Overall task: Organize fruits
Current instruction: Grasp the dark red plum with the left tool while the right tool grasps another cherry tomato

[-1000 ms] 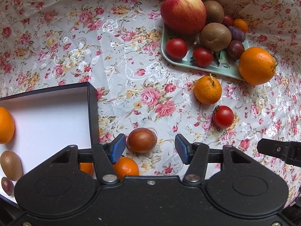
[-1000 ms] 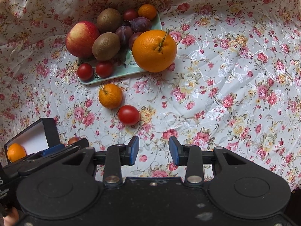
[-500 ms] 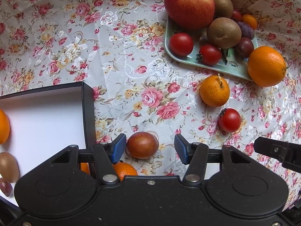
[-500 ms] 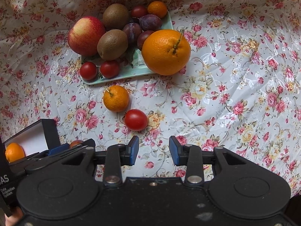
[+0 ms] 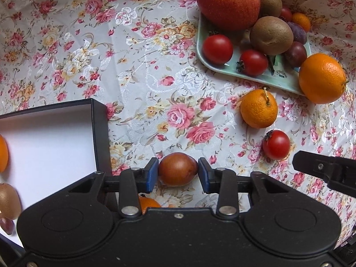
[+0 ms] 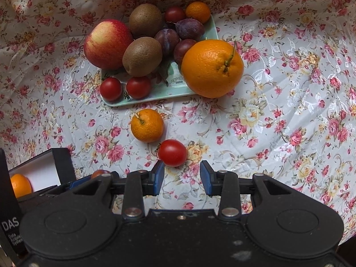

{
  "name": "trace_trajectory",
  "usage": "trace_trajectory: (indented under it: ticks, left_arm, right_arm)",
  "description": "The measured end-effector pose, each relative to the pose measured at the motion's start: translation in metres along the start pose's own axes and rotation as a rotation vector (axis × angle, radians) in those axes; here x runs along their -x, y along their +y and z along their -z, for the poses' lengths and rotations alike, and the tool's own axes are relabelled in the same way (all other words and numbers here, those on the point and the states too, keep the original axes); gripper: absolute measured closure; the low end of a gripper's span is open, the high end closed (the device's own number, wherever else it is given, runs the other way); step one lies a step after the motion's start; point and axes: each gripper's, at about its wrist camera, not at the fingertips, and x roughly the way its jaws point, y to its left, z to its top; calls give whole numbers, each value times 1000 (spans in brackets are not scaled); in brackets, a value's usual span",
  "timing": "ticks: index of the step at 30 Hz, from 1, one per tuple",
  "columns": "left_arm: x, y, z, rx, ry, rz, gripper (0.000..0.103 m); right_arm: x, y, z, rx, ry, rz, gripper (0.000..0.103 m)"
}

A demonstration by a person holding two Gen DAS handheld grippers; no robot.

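Tongs first: your left tongs [image 5: 178,174] have both blue pads [image 5: 150,175] pressed against the brown-red plum [image 5: 178,169], which sits on the floral cloth [image 5: 144,66] just off the near right corner of the black box [image 5: 100,133]. Inside that box, against the white lining, you've got an orange [image 5: 3,152] at the far left edge, a kiwi [image 5: 7,200] nearer you, and a dark plum [image 5: 6,225] nearer again. A small mandarin [image 5: 148,203] peeks out under the left tongs, beside the box wall. Well to the right of the box lie a stemmed mandarin [image 5: 259,109] and a loose tomato [image 5: 276,144], close together. Farther off from the box, the green tray [image 5: 255,77] carries the apple [image 5: 229,2], kiwis, tomatoes and plums, with a big orange [image 5: 321,77] touching its right edge. Your right tongs [image 6: 182,181] stand spread and pinch nothing, the loose tomato just ahead of the left pad [image 6: 159,178]
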Motion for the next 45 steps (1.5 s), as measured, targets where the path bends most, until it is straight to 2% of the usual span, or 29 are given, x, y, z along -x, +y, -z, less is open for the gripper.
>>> trace_trajectory:
  ticks: [10,19,22,28,36,45]
  left_arm:
    - [0,-2,1,-28,0,0,57]
    - [-4,4,-2,-27,22,32,57]
    - [-6,6,-2,-33,23,31,57]
    - [-6,1,-2,-53,14,9,56]
    - [-8,-2,-5,-39,10,0,56]
    - [11,1,-6,3,-57,21,57]
  right_arm:
    - [-16,10,-10,-9,15,-2,64]
    - [-35,24,-16,9,32,63,63]
    - [-39,28,-17,16,29,90,63]
    - [-47,23,-20,-6,58,88,64]
    - [-40,17,-20,-4,42,101,66]
    - [-18,9,-16,-12,15,81,66]
